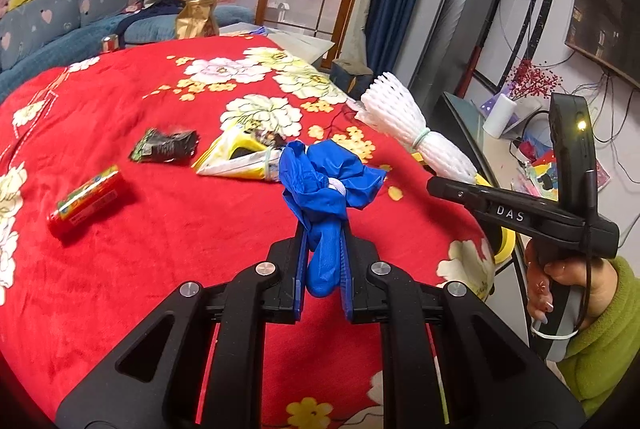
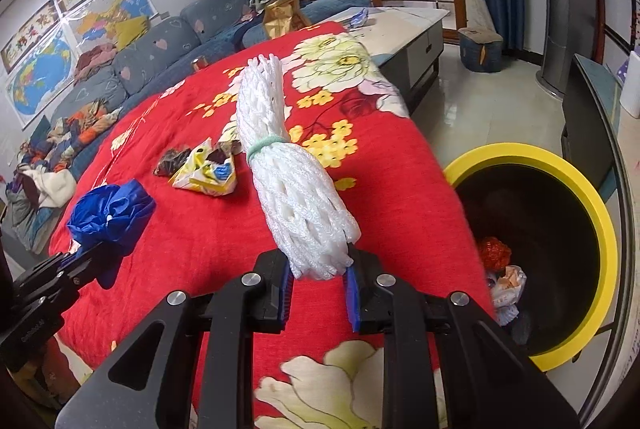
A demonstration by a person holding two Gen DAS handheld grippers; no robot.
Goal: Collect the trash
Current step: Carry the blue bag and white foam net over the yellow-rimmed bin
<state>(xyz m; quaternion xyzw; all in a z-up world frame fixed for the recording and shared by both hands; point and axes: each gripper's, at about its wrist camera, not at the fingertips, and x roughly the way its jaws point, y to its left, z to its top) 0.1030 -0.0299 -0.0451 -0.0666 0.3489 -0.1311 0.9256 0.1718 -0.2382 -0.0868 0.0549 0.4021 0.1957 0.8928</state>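
My left gripper [image 1: 324, 261] is shut on a crumpled blue plastic bag [image 1: 326, 181], held above the red flowered cloth [image 1: 180, 229]; the bag [image 2: 110, 215] shows at the left of the right wrist view. My right gripper [image 2: 316, 269] is shut on the end of a bundle of white foam net [image 2: 288, 181] tied with a green band; the foam net [image 1: 404, 121] sticks up at the right in the left wrist view. On the cloth lie a yellow wrapper [image 1: 240, 157], a dark wrapper [image 1: 166, 146] and a red packet [image 1: 86, 199].
A yellow-rimmed black bin [image 2: 560, 229] with some trash inside stands on the floor right of the table. A hand in a green sleeve [image 1: 600, 329] holds the right gripper's handle. A blue sofa [image 2: 160, 49] and a low cabinet [image 2: 412, 37] lie beyond.
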